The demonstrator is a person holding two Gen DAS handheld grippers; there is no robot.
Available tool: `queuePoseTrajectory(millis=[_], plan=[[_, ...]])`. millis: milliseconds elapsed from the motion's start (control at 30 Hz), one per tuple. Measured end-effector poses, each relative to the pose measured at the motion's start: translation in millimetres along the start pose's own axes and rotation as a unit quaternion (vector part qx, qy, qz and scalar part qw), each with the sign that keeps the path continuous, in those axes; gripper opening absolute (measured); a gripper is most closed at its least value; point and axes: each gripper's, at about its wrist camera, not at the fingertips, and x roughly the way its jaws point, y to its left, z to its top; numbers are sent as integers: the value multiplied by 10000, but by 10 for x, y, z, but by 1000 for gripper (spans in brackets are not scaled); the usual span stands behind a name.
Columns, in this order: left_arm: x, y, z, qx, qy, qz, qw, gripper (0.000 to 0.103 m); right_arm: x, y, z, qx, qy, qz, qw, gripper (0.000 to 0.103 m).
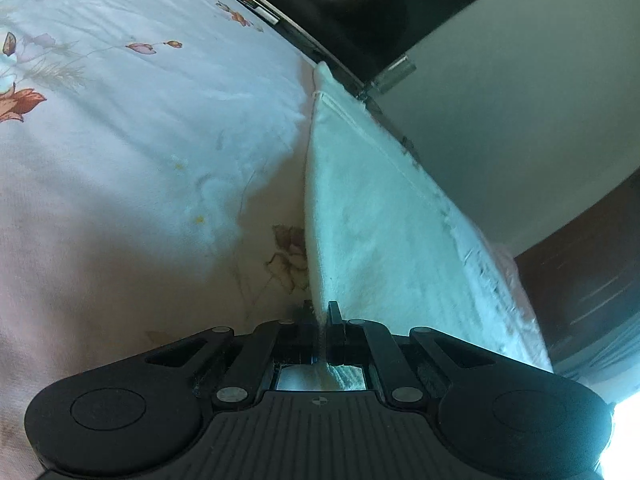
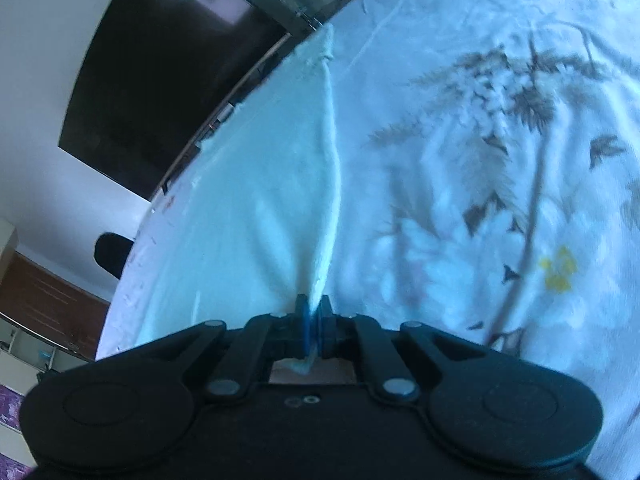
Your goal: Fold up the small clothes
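Note:
A small white terry cloth (image 1: 384,216) stretches away from my left gripper (image 1: 320,314), which is shut on its near edge; the fabric passes between the black fingers and shows behind them. In the right wrist view the same white cloth (image 2: 256,184) runs up from my right gripper (image 2: 314,310), shut on another part of its near edge, pinched between blue-padded fingers. The cloth lies partly lifted over a floral bedsheet (image 1: 140,128), with one raised fold line running to a far corner (image 2: 324,46).
The flowered bedsheet (image 2: 500,160) covers the bed around the cloth. A dark wall-mounted screen (image 1: 392,4) (image 2: 160,80) hangs beyond the bed's far edge. Brown wooden furniture (image 1: 592,276) stands beside the bed, and a dark chair back (image 2: 112,256) is past the edge.

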Motion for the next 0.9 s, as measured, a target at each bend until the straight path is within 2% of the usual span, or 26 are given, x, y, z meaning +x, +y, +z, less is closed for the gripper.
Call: queuePoseTrajectory(millis=[100, 200, 433, 667, 900], plan=[[22, -67, 141, -164, -184, -227, 9994, 4, -22, 100, 122, -148, -179, 61, 9997, 5], [120, -269, 504, -22, -373, -341, 9987, 4, -40, 251, 353, -395, -479, 200, 9979, 5], [369, -757, 1377, 384, -690, -449, 9959, 4, 95, 675, 1185, -1134, -1067, 318, 9873, 5], [1021, -1014, 2200, 635, -646, -304, 9954, 4, 526, 795, 2030, -1082, -1247, 426, 9854, 5], [2007, -1012, 2757, 785, -366, 9, 9962, 4, 1255, 459, 2736, -622, -1017, 560, 9913, 5]])
